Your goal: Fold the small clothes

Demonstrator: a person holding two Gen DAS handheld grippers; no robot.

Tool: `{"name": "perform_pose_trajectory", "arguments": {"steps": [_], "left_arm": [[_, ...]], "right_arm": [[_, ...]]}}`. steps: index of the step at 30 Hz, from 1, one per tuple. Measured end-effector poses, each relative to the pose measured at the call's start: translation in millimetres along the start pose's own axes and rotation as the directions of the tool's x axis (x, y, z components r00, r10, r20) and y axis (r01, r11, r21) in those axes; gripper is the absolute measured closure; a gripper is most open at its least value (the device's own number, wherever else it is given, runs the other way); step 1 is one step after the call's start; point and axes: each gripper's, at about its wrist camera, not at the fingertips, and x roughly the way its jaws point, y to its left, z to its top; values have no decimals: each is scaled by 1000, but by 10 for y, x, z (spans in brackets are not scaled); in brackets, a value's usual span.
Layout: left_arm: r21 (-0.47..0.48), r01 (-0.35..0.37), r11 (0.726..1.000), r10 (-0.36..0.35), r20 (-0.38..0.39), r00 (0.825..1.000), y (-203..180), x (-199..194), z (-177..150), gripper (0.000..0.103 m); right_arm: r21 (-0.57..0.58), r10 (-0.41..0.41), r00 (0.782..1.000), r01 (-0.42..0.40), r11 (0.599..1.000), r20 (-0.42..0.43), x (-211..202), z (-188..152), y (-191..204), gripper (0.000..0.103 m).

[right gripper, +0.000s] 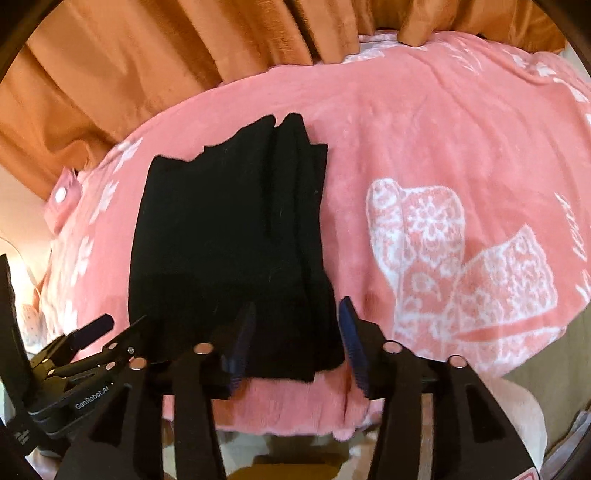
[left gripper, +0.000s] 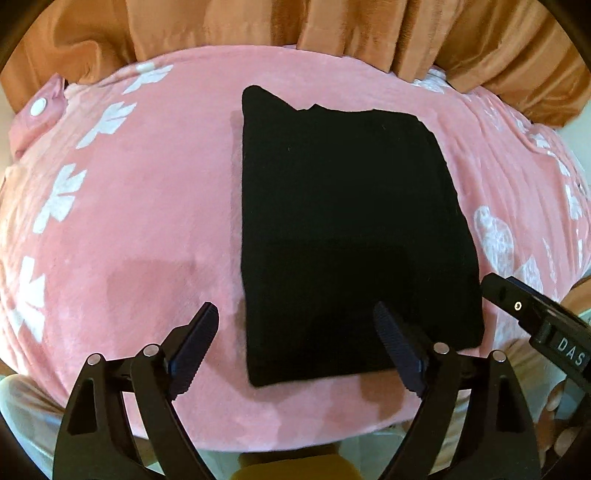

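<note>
While folded into a thick rectangle, the black garment (left gripper: pixel 351 229) lies flat on the pink blanket (left gripper: pixel 140 229), long axis running away from both cameras toward the orange curtain (left gripper: pixel 258 29). Its near short edge sits right at the grippers. Left gripper (left gripper: pixel 295 343) has its fingers spread wide, straddling the near left corner, nothing pinched. Right gripper (right gripper: pixel 299 336) has its fingers partly apart over the near right corner, stacked fold layers between the fingers but the pads not pressing on them, so nothing is held. Both hang just above the near edge; the right looks slightly closer to the cloth. Judged: fold looks nearly done, next move likely a last half-fold along the long axis or a release. Writing: "GenRobot.AI" on the left gripper body in the right wrist view, "DAS" on the right gripper in the left wrist view. White floral and bow prints on the blanket; script near its edge unreadable.
</note>
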Motion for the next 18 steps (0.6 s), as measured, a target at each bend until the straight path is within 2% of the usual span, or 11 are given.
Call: {"name": "perform_pose_trajectory", "arguments": {"steps": [4, 8, 13, 18], "left_arm": [[-37, 11, 999, -11, -16, 1000, 64, 85, 151, 16], [-77, 33, 996, -37, -49, 998, 57, 102, 152, 15], [-100, 54, 993, -61, -70, 996, 103, 209, 178, 8], [-134, 142, 981, -148, -30, 989, 222, 267, 209, 5]], "right_arm": [[-7, -8, 1000, 8, 1000, 0, 164, 199, -34, 45], [3, 8, 999, -8, 1000, -33, 370, 349, 18, 44], [1, 6, 997, -6, 1000, -72, 615, 446, 79, 42], [38, 43, 995, -40, 998, -91, 786, 464, 40, 34]]}}
